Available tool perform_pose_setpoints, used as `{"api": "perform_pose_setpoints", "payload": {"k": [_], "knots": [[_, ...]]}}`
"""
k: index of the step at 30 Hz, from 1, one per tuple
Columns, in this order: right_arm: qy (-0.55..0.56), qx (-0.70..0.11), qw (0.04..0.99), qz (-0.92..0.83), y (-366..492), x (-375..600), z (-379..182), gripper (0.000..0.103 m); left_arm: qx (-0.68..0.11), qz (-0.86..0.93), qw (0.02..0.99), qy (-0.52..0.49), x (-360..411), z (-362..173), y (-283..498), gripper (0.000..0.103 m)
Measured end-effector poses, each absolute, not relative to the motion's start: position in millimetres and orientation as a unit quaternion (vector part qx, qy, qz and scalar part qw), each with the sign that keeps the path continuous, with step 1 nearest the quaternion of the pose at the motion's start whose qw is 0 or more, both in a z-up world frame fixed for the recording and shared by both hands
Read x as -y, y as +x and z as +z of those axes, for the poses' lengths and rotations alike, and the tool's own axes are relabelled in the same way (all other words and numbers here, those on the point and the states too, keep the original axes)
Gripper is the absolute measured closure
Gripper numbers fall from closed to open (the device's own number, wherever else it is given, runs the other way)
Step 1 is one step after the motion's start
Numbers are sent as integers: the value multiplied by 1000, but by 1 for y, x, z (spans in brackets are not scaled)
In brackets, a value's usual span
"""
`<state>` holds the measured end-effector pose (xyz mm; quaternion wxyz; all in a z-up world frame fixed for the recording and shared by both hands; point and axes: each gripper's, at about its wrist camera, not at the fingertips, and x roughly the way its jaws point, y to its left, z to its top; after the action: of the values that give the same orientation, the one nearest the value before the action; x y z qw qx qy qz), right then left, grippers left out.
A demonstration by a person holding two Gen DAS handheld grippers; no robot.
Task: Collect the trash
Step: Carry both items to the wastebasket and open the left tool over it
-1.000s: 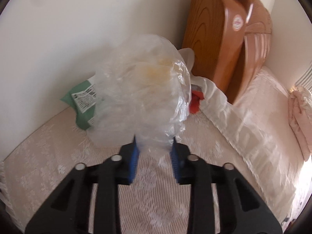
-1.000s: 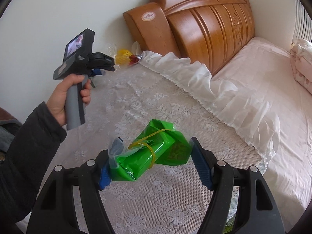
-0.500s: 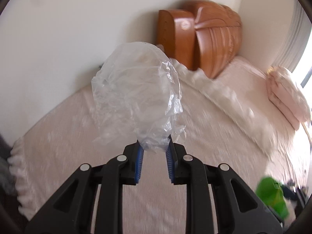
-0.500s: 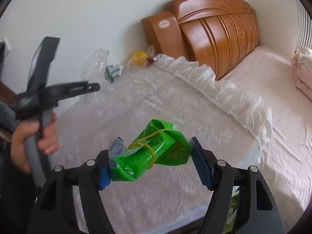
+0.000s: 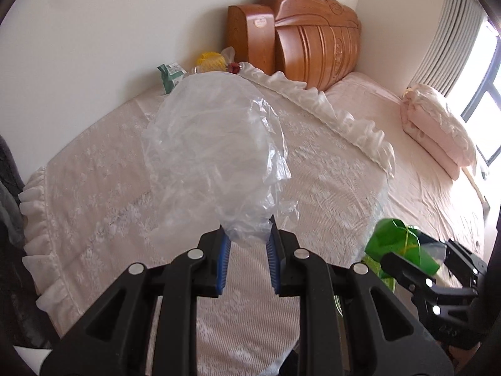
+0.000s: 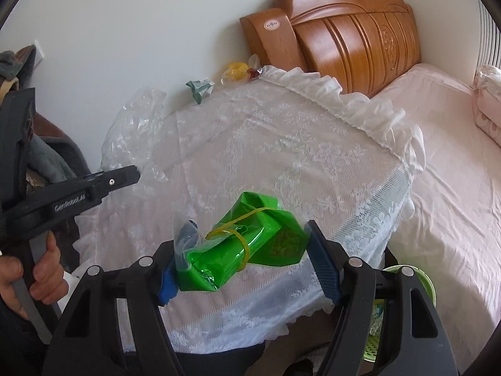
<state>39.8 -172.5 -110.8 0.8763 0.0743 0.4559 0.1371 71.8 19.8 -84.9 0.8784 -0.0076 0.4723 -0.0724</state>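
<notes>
My left gripper [image 5: 247, 250] is shut on the neck of a crumpled clear plastic bag [image 5: 213, 156], which hangs above the lace bedcover [image 5: 328, 181]. In the right wrist view the same bag [image 6: 134, 138] billows from the left gripper's tip [image 6: 134, 174] at the left. My right gripper [image 6: 247, 263] is shut on a green foil packet [image 6: 238, 244] bound with a yellow rubber band. Both show at the lower right of the left wrist view, the green packet [image 5: 394, 241] and the right gripper [image 5: 419, 250]. Loose trash lies in the far corner by the wall: a green-white wrapper [image 6: 198, 89] and a yellow item [image 6: 236, 70].
A wooden headboard [image 6: 344, 34] stands at the back. A pink sheet and a folded quilt [image 5: 438, 125] lie to the right. A green basket [image 6: 422, 285] sits on the floor below the bed's near edge. A hand [image 6: 40, 269] grips the left handle; dark clothing [image 6: 50, 159] hangs at the left.
My left gripper has pulled back from the far corner with the clear bag, so the wrapper and the yellow item now lie far off. The right gripper also drew back, still holding the green packet.
</notes>
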Motion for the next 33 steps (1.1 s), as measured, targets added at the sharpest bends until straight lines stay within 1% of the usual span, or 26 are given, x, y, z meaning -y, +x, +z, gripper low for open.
{"api": "perform_pose_setpoints", "payload": {"k": [6, 12, 19, 26, 33], "knots": [[72, -451, 880, 132, 32, 177, -107, 33, -470, -82, 879, 0, -13, -83, 56, 82], [79, -444, 886, 104, 18, 198, -105, 33, -468, -112, 877, 26, 14, -83, 52, 82], [109, -441, 891, 10, -25, 261, -107, 33, -474, -217, 850, 77, 92, -92, 34, 82], [160, -440, 876, -114, -93, 345, -118, 33, -478, -327, 803, 142, 178, -107, 2, 82], [201, -430, 861, -185, -148, 399, -123, 33, -488, -388, 760, 182, 241, -125, -26, 82]]}}
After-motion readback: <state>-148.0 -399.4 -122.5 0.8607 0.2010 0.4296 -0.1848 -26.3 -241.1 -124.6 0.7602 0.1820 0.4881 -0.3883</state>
